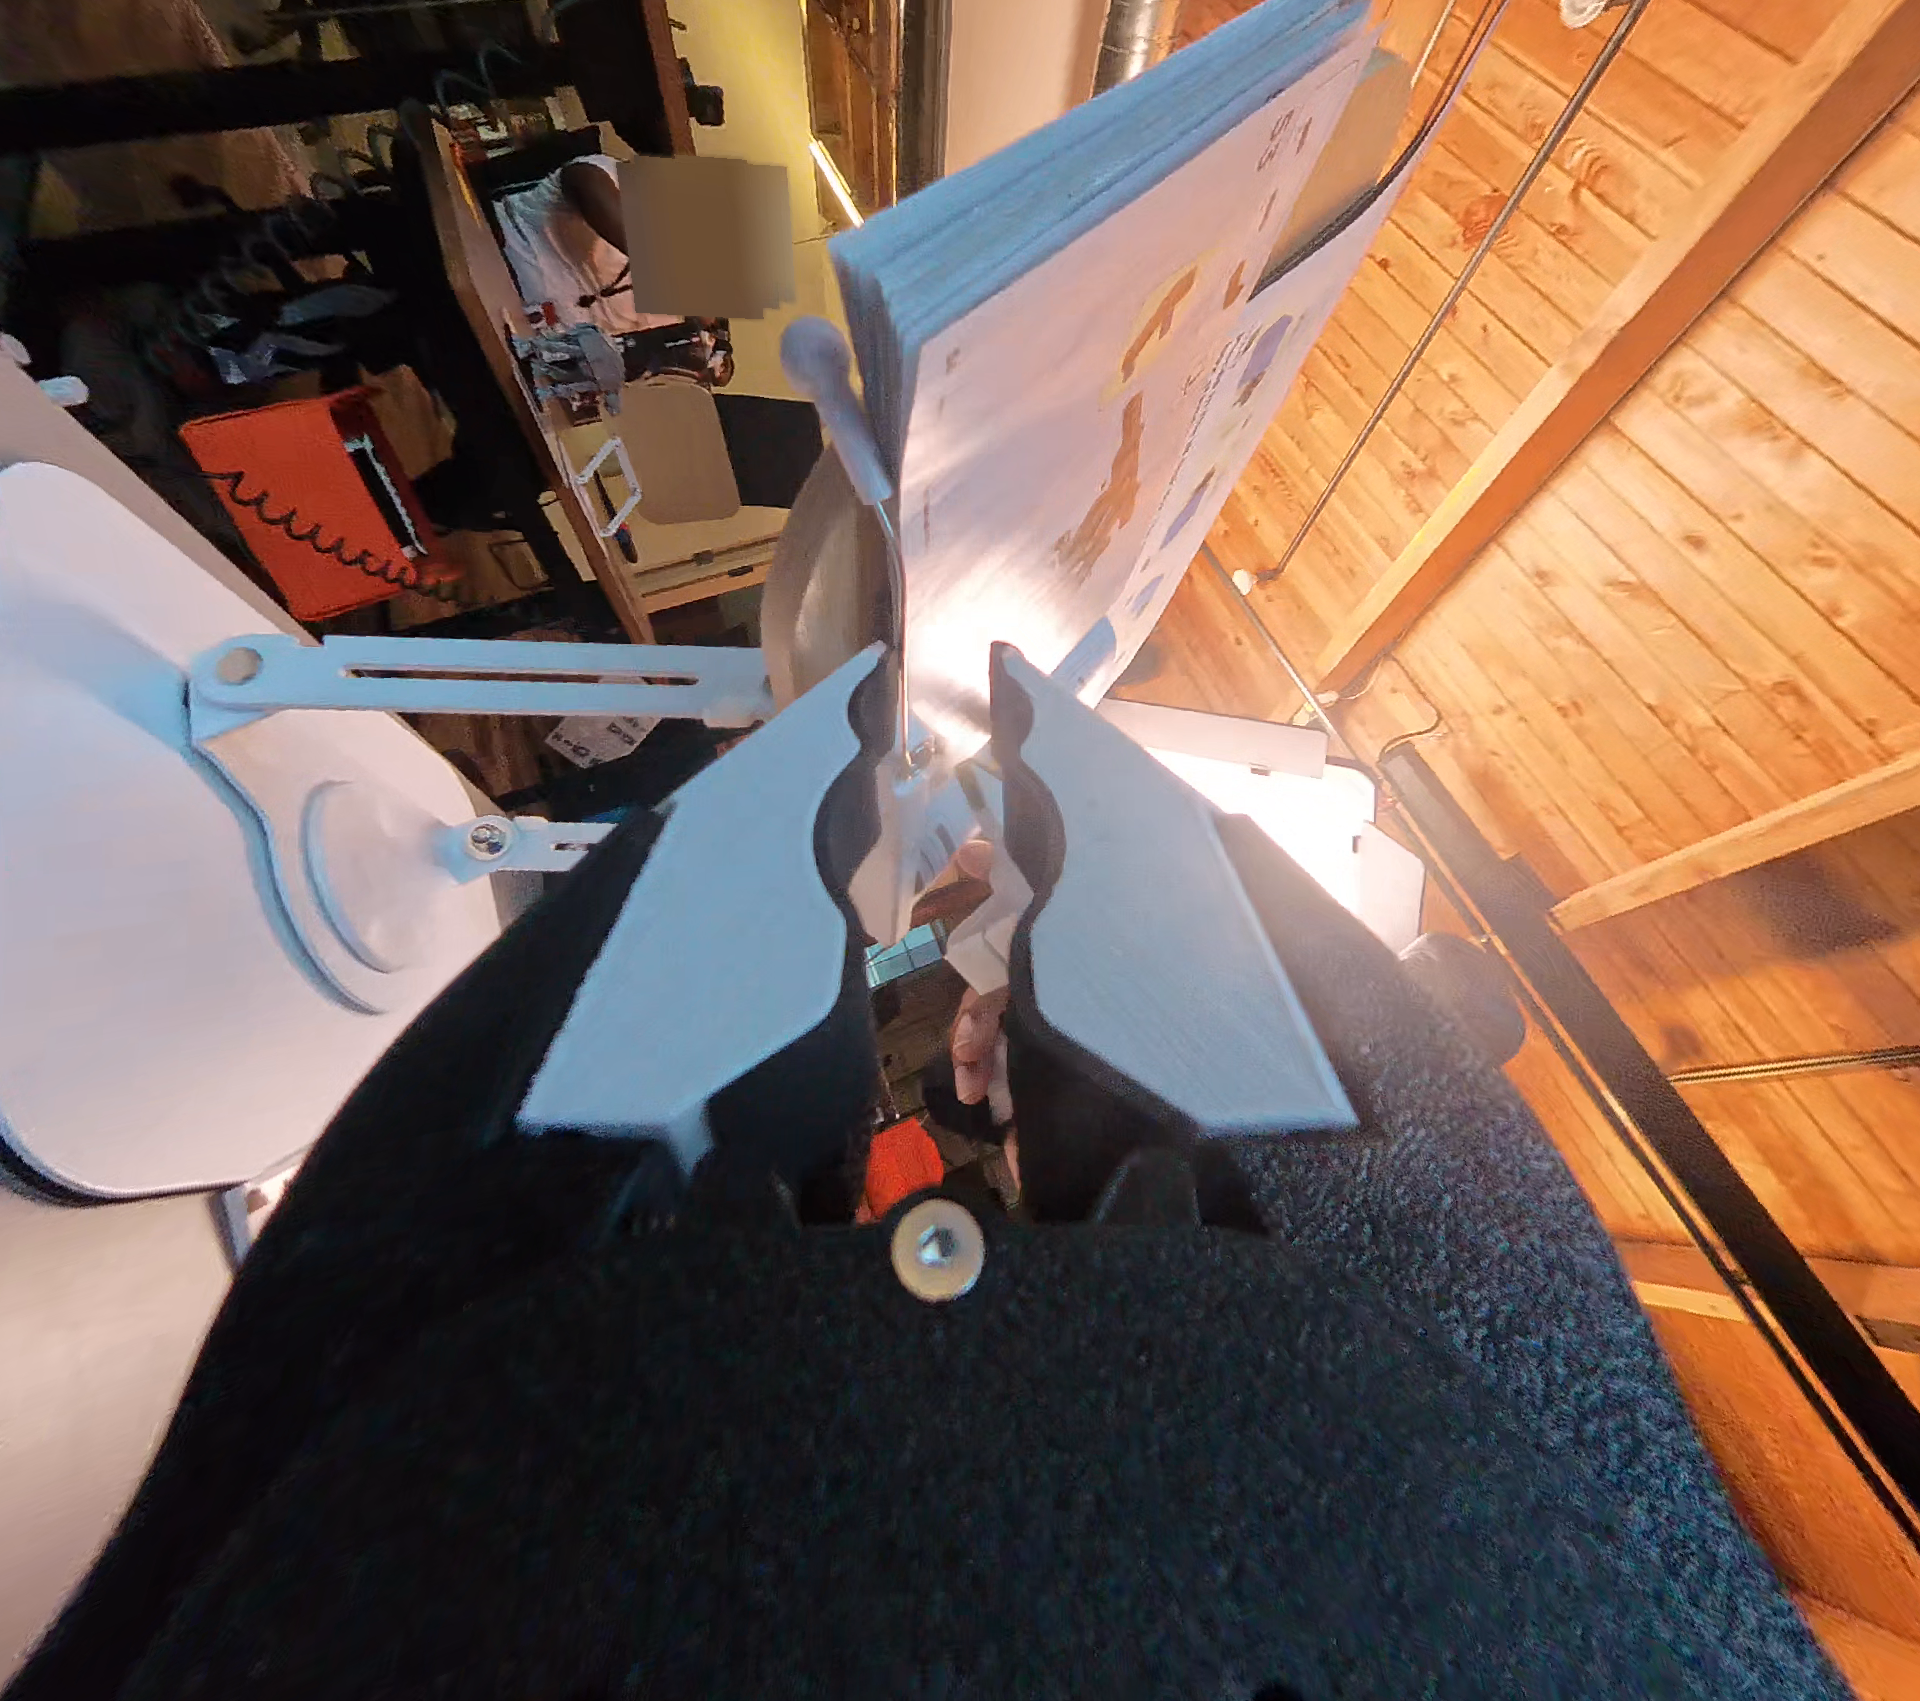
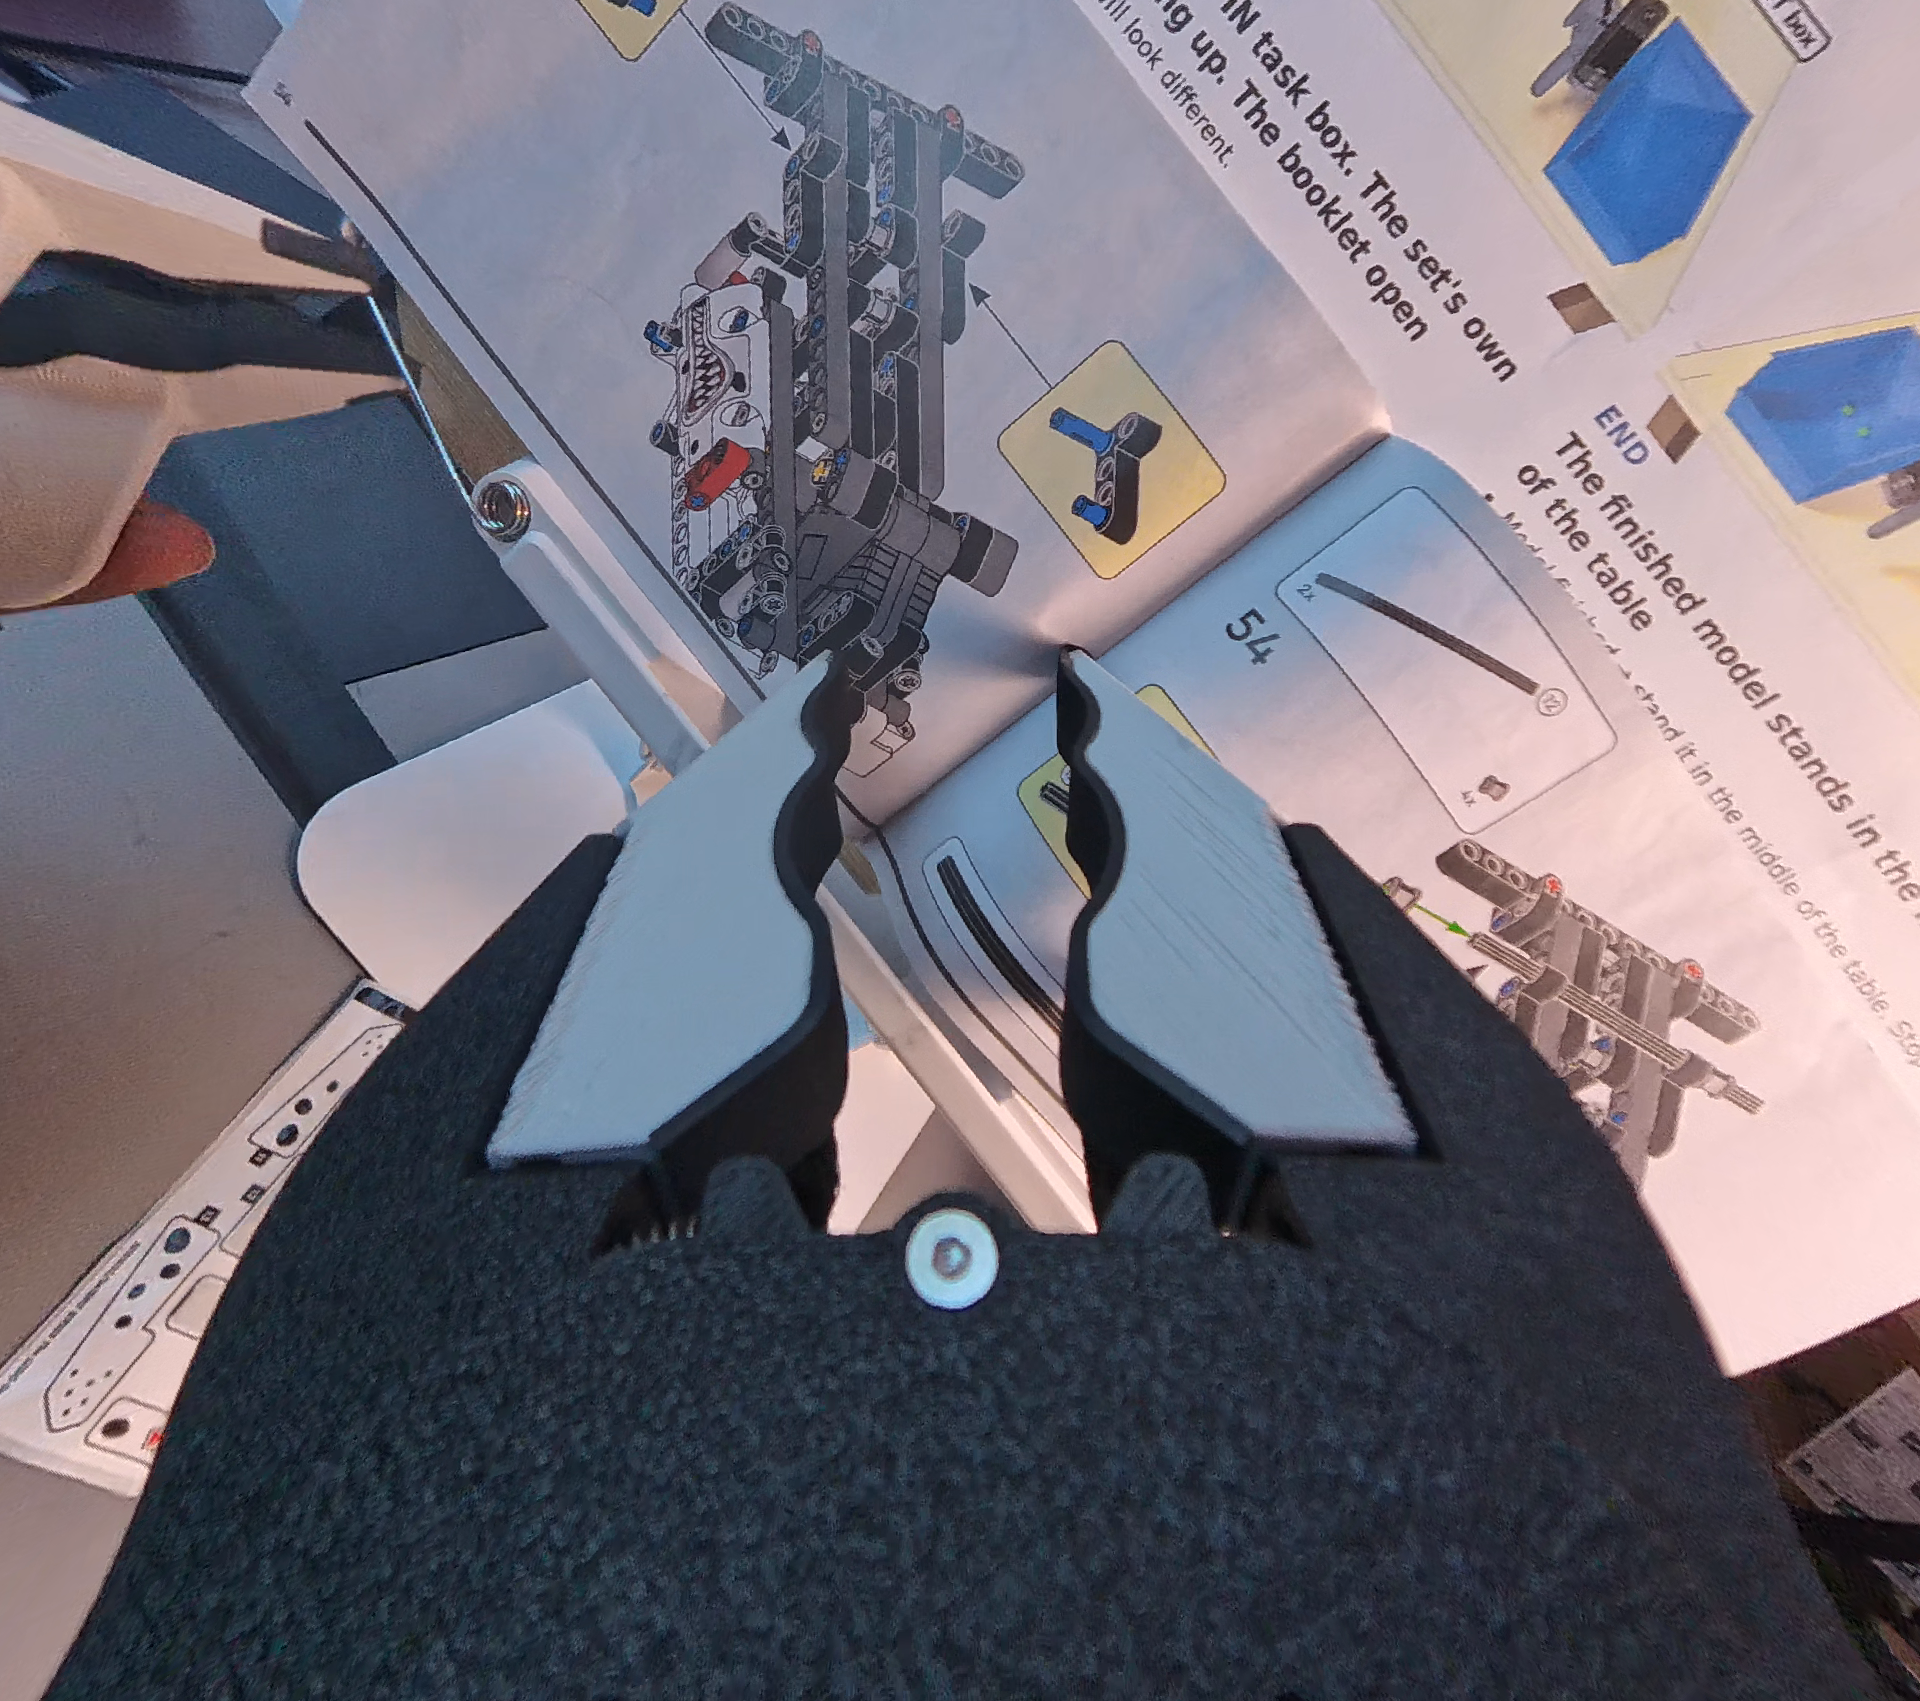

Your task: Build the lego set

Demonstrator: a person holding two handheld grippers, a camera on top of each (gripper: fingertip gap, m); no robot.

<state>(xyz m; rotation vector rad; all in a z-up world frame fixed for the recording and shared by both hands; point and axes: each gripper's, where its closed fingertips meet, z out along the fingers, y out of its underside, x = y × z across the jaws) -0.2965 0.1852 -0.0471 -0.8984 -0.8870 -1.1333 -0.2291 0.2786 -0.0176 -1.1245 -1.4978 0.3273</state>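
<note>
A: Where's the instruction booklet (image 2: 935,321) right now?

B: Propped open on a white book stand (image 2: 582,612). The right view looks straight at the open spread with its build diagrams. A loose printed task sheet (image 2: 1558,197) lies beside the booklet, overlapping its edge. No loose bricks or built model show in either view.

A: And the tongs?

B: The right tongs (image 2: 945,675) are released, jaws apart, holding nothing, hovering just in front of the fold between the pages. The left tongs (image 1: 940,664) point along the booklet's edge (image 1: 1101,197), where the stacked pages fan out; their tips stand a little apart around the stand's wire page holder (image 1: 894,571) and the lower page corner. Whether they actually pinch anything, I cannot tell.

A: So what's the step?

B: I'd judge it's handling the pages, turning or settling them. To do it well, take a single leaf near its free corner, lift it clear of the wire holder before swinging it over, and let the other tongs steady the spread so the stand doesn't tip. The white base plate (image 1: 156,820) sits on the worktop (image 2: 125,872), so press gently.
</note>
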